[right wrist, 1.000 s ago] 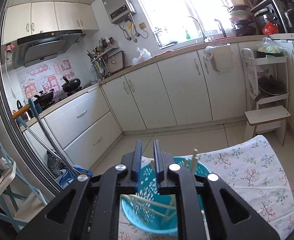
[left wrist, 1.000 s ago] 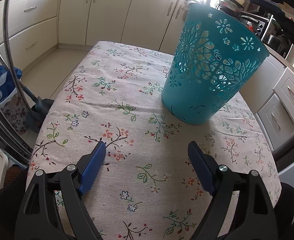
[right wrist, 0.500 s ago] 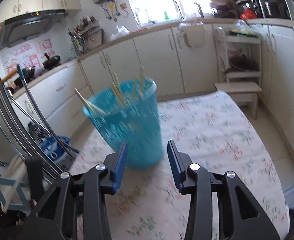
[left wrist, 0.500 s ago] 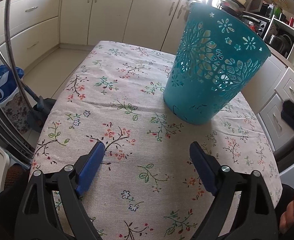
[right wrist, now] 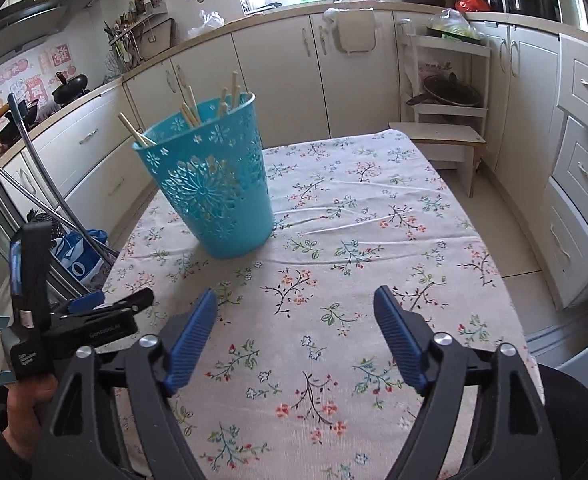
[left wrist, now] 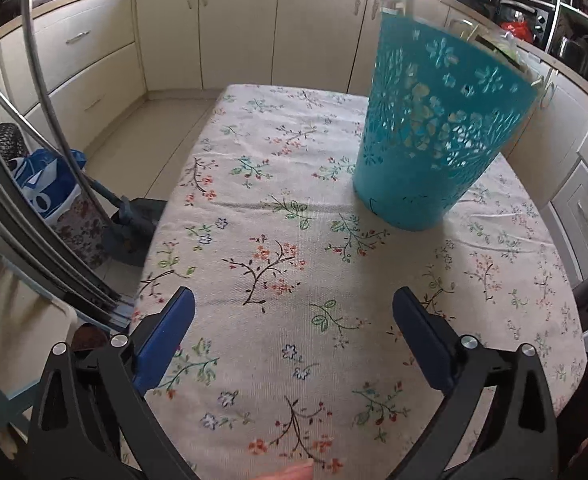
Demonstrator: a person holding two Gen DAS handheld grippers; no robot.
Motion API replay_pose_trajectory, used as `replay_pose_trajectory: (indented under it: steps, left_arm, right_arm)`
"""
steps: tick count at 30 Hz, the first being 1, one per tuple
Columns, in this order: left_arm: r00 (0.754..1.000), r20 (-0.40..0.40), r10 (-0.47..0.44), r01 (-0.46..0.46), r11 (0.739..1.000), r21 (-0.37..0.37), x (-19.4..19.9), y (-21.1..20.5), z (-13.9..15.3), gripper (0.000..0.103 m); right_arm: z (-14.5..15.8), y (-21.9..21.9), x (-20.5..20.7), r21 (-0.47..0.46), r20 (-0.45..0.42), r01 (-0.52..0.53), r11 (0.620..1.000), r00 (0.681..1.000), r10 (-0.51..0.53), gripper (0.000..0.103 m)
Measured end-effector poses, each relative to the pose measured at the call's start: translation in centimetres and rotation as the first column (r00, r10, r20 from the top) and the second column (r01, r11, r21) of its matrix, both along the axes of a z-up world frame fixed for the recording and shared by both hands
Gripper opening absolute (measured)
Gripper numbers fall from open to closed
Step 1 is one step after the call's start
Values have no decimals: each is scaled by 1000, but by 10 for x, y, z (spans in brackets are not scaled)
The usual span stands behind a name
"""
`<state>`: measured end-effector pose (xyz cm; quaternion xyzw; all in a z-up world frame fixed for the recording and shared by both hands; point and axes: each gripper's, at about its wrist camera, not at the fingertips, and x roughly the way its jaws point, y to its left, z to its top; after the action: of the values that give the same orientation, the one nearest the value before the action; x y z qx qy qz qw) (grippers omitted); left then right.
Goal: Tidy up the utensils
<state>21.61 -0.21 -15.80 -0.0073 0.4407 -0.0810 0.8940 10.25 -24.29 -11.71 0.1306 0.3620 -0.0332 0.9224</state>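
Turquoise basket [right wrist: 218, 184] stands upright on the worktop [right wrist: 374, 240], far left, holding wooden chopsticks [right wrist: 192, 110]. Right gripper [right wrist: 294, 340] and left gripper [left wrist: 294, 340] have just been opening; both released, nothing between the jaws.

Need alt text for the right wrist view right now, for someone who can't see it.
A teal cut-out basket holding wooden chopsticks stands upright on a floral tablecloth. The right gripper, jaws just opened and empty, hovers in the foreground; the left gripper shows at the left edge.
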Motion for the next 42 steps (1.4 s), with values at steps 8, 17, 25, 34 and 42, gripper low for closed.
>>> replay_pose_trajectory:
  steps: [8,17,25,34,42]
  left_arm:
    - [994,110,3,1,999,-36,-67,12,78,95]
    - [999,12,-43,44,996,-78,-117,16,105,95]
    - [996,87,-10,14,999,-45,-168,27,134,95]
    - [990,142,24,-27,999,21,-211,31,175,95]
    - [985,171,-16,11,999,35,-251,29,183,95]
  right_arm:
    - [40,12,-35,47,28,-17,999,1000,15,96]
    - [82,30,-82,85,29,-36,996,999,34,96]
    - [114,40,-135,59,60,-55,997,997,52,96]
    - [145,44,-182,104,87,-66,992,995,57,96]
    - [149,68,-228,122,190,-83,989,980,59,96]
